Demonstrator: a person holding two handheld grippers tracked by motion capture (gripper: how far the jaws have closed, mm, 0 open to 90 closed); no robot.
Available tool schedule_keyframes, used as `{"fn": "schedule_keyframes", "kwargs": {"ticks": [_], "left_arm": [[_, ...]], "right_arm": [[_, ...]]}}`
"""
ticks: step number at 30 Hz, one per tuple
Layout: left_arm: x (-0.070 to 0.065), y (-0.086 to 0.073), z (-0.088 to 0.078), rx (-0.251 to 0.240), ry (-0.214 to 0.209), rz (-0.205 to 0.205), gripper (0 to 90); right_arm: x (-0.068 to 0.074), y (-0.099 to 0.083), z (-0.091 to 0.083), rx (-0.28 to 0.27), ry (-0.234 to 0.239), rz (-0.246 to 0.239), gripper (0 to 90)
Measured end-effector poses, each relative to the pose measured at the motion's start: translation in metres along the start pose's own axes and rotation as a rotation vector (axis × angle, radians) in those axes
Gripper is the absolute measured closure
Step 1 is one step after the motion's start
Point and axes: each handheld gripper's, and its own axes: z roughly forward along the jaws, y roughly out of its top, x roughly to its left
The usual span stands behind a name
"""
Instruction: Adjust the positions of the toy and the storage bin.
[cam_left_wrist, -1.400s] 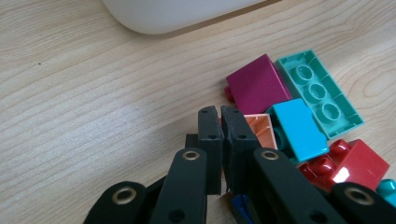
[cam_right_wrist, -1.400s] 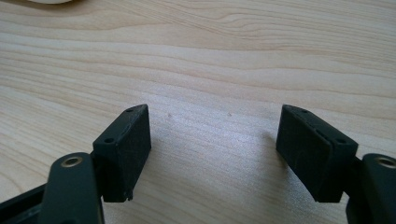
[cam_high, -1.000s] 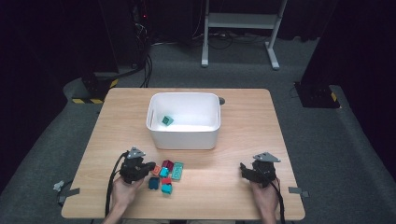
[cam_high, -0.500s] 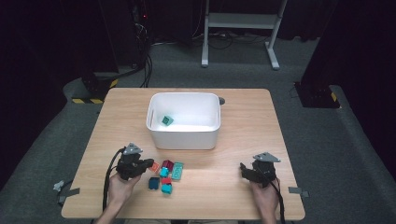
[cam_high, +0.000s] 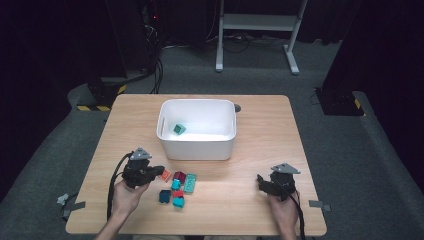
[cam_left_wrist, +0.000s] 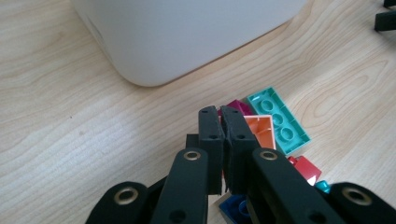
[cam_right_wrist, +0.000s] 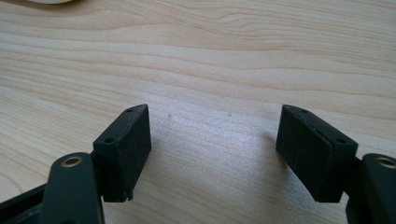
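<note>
Orange brick (cam_left_wrist: 261, 130) pinched by its wall in closed left gripper (cam_left_wrist: 223, 122), lifted since earlier frame; white bin (cam_high: 197, 131) presumably next. Right gripper (cam_right_wrist: 212, 140) wide open, empty.

The table (cam_high: 260, 150) is pale wood with a wavy darker grain. The bin (cam_high: 197, 145) on it is plain white, and the small block (cam_high: 178, 129) inside it is teal green. In front of the bin lies a cluster of bricks: an orange brick (cam_left_wrist: 260, 130), hollow and paler inside, a dark magenta brick (cam_left_wrist: 237, 106), a long turquoise brick (cam_left_wrist: 279, 119) with round studs, a red brick (cam_left_wrist: 306, 169), a dark blue brick (cam_high: 164, 196) and a small turquoise brick (cam_high: 178, 202). The left gripper (cam_high: 156, 171) and the right gripper (cam_high: 261, 181) are both matt black with brass-coloured rivets, and each carries a grey plate on top. The floor (cam_high: 350, 140) around the table is dark grey.
</note>
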Motion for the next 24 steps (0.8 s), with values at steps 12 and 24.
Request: {"fn": "schedule_keyframes", "kwargs": {"ticks": [12, 24], "left_arm": [[0.004, 0.027, -0.015, -0.029, -0.022, 0.009, 87.4], [0.0, 0.053, -0.026, -0.024, -0.027, 0.026, 87.3]], "right_arm": [[0.001, 0.0, 0.0, 0.002, 0.006, -0.001, 26.2], [0.001, 0.0, 0.0, 0.002, 0.01, -0.006, 26.2]]}}
